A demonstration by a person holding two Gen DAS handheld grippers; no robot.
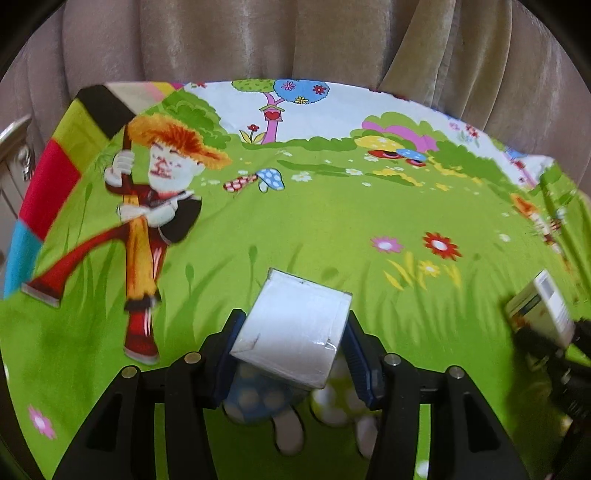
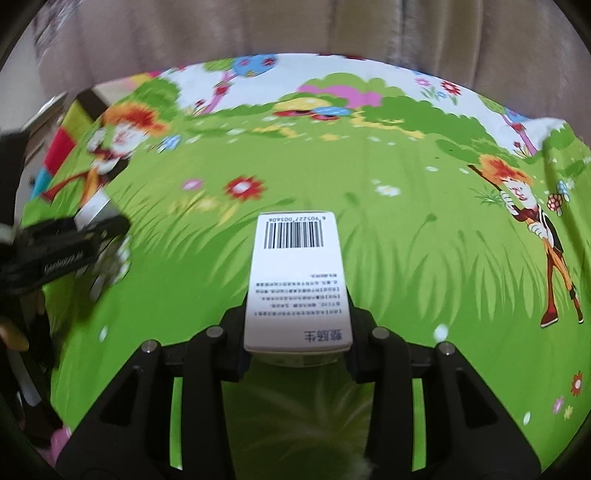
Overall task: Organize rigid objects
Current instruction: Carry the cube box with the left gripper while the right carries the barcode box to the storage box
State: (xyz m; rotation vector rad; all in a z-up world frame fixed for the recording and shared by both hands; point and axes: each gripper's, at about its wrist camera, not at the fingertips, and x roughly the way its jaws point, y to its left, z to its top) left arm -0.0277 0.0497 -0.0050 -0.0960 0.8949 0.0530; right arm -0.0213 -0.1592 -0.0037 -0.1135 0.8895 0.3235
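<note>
We find the left gripper (image 1: 293,345) clamped on a plain white cardboard box (image 1: 291,332) and the right gripper (image 2: 297,328) clamped on a white barcoded carton (image 2: 297,280), both apparently lifted above the green cartoon-print cloth (image 1: 332,221) for sorting.

Left wrist view: I look forward along the left gripper (image 1: 293,339), low and close over the cartoon-print green cloth (image 1: 332,221), facing the beige curtain (image 1: 258,40) behind it. A plain white box (image 1: 291,332) fills the near foreground. Right wrist view: I look the same way along the right gripper (image 2: 297,325), a barcoded white box (image 2: 297,277) in front. Both views share the cloth, the curtain (image 2: 258,29) and the red flower (image 1: 441,245) (image 2: 244,187). Each camera catches the other gripper at its frame edge (image 1: 554,354) (image 2: 59,254).
</note>
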